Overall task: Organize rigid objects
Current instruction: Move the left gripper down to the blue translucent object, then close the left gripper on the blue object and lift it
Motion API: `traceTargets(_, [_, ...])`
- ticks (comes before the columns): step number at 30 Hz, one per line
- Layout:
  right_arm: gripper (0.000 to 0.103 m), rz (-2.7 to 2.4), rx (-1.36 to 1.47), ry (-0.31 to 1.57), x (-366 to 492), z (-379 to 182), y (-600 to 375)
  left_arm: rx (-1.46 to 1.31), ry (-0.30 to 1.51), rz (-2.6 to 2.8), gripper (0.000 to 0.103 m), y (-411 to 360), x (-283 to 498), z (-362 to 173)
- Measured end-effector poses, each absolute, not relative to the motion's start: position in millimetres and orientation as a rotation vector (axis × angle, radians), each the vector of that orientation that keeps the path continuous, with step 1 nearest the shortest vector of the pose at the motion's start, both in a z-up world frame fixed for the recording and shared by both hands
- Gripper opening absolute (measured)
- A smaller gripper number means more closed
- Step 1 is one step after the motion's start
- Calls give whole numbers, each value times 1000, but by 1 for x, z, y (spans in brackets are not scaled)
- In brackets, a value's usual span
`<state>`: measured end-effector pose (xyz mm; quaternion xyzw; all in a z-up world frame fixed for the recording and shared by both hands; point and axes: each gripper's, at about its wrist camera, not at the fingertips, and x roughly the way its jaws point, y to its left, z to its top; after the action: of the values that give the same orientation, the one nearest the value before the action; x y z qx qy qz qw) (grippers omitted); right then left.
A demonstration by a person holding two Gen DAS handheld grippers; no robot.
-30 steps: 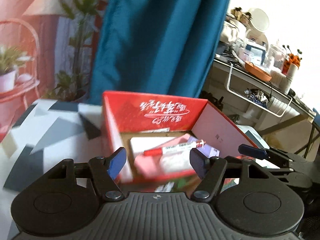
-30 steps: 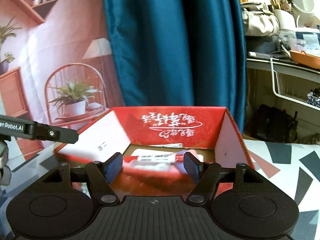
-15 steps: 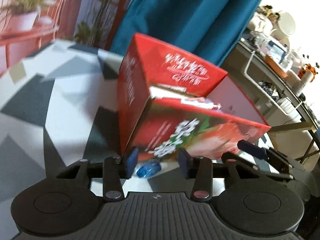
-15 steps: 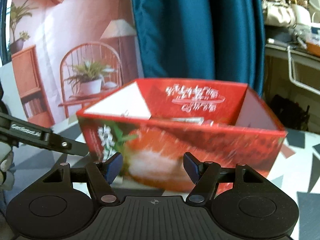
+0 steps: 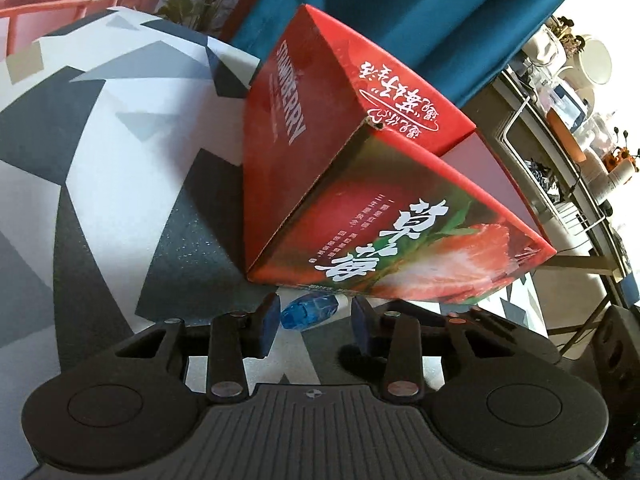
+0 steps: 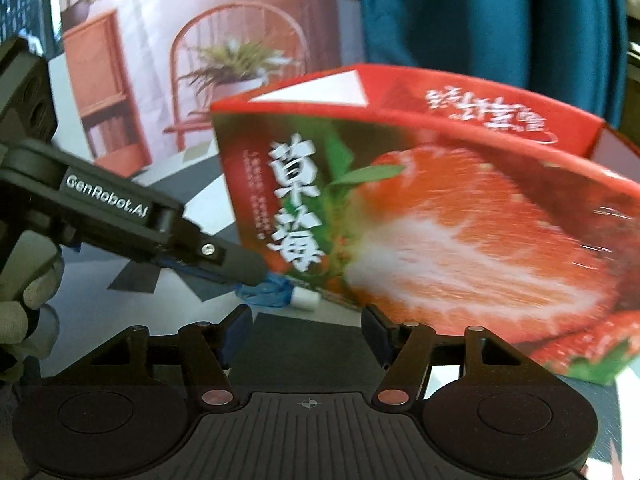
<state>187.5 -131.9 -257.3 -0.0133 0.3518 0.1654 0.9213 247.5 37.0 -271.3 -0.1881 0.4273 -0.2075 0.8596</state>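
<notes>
A red strawberry-print cardboard box (image 5: 360,184) stands open-topped on the patterned table; it also fills the right wrist view (image 6: 440,220). A small item with a clear blue cap (image 5: 308,310) and a white body lies on the table against the box's near wall. My left gripper (image 5: 314,318) is open, its fingers on either side of the blue cap without gripping it. In the right wrist view the left gripper's finger (image 6: 224,260) reaches to the blue cap (image 6: 266,290). My right gripper (image 6: 306,330) is open and empty, low in front of the box.
The table (image 5: 100,160) has a grey, white and black geometric cloth. A teal curtain (image 5: 400,12) hangs behind the box. A cluttered shelf with a wire rack (image 5: 560,120) stands to the right. A painted backdrop with a chair and plant (image 6: 240,60) is at the left.
Both grippers have dropped from above the box to table height in front of it. The left gripper has narrowed and come around the blue-capped item. The box's inside has gone out of sight.
</notes>
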Motion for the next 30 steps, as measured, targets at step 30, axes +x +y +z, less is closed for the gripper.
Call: traceTargets(30, [51, 364, 30, 722, 200, -262, -123, -378, 944, -493, 39, 17, 259, -282])
